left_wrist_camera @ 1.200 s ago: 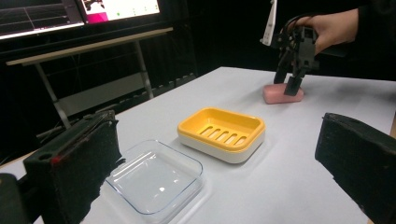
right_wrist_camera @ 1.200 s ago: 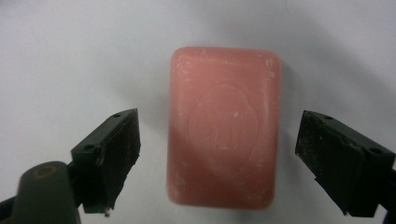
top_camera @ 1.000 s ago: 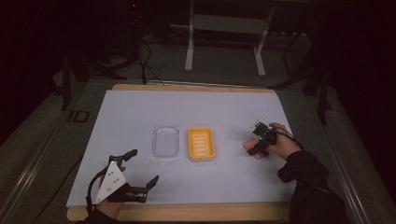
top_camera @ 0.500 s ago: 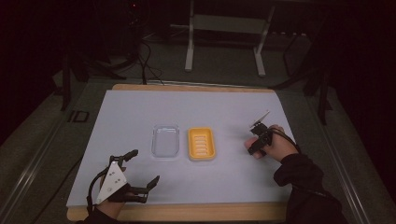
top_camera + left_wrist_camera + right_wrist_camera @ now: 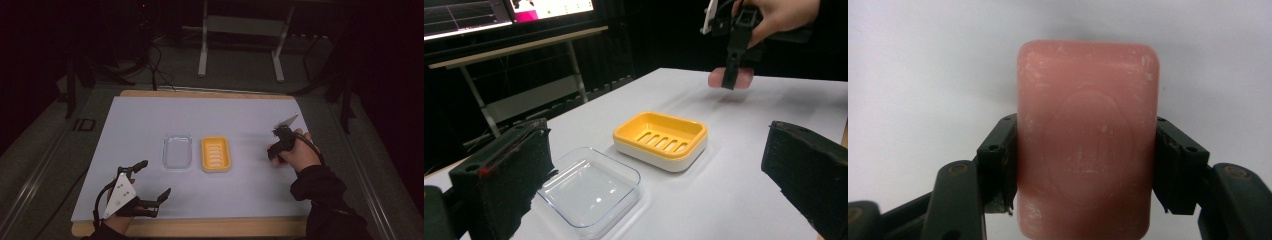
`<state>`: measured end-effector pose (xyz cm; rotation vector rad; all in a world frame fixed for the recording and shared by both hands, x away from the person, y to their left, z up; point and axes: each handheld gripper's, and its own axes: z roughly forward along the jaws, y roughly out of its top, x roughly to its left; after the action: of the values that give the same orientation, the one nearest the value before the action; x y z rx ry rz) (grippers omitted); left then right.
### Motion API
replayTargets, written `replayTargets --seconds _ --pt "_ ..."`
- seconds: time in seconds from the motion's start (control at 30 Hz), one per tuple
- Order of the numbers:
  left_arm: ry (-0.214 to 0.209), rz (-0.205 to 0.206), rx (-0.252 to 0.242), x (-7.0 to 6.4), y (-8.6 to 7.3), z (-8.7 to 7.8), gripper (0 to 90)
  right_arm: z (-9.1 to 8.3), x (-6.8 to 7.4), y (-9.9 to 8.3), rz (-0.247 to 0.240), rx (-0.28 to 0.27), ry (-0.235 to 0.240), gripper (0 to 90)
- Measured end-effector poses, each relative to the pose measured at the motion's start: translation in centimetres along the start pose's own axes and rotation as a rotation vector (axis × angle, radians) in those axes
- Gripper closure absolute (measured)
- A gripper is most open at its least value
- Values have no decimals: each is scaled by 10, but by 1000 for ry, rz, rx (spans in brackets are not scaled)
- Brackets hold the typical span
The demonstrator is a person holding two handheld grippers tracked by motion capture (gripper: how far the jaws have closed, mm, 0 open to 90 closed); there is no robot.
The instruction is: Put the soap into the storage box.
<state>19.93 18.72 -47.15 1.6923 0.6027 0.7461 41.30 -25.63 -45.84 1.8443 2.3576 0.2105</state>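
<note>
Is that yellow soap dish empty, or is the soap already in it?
Empty. The yellow soap dish shows only its bare slotted bottom, while the pink soap is clamped between the right tongs, off to the side.

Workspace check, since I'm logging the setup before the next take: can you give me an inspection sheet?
Surface: pale sheet over a wooden table edge.
Job's things: orange soap dish and clear lid, side by side, apart; pink soap bar.
Clutter: nothing seen.
Grippers: left gripper open, low near the front edge; right gripper shut on the soap bar, right of the dish.
Cables: a cable trails from the right gripper.
Surroundings: dark room, metal stand behind, lit screens.
</note>
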Motion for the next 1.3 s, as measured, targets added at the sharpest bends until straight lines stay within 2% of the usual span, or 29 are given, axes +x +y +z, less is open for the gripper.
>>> replayTargets --seconds 0.1,0.13,0.3,0.37,0.5,0.67,0.87,1.03,1.23,1.3 --pt "-1 -2 -6 -1 0 0 6 -5 3 -1 -9 0 21 378" --pt "1 -2 -6 -1 0 0 6 -9 6 -2 -7 8 14 378" --pt "6 1 -1 -1 0 0 6 -17 9 -2 45 -2 8 378" --pt "7 2 1 -1 0 0 6 -28 15 -2 62 1 12 378" --pt "9 3 1 -1 0 1 6 -45 22 -1 52 -20 -2 378" --pt "8 3 2 -1 0 1 6 -66 31 3 49 -44 3 378" --pt "6 2 1 -1 0 0 6 -80 51 5 11 -65 35 378" --pt "8 2 1 -1 0 0 6 -82 70 10 -1 -66 64 378" --pt "9 1 2 -1 0 0 6 -86 95 16 -34 -84 89 378" --pt "9 1 1 -1 0 0 6 -87 103 17 -39 -105 99 378"
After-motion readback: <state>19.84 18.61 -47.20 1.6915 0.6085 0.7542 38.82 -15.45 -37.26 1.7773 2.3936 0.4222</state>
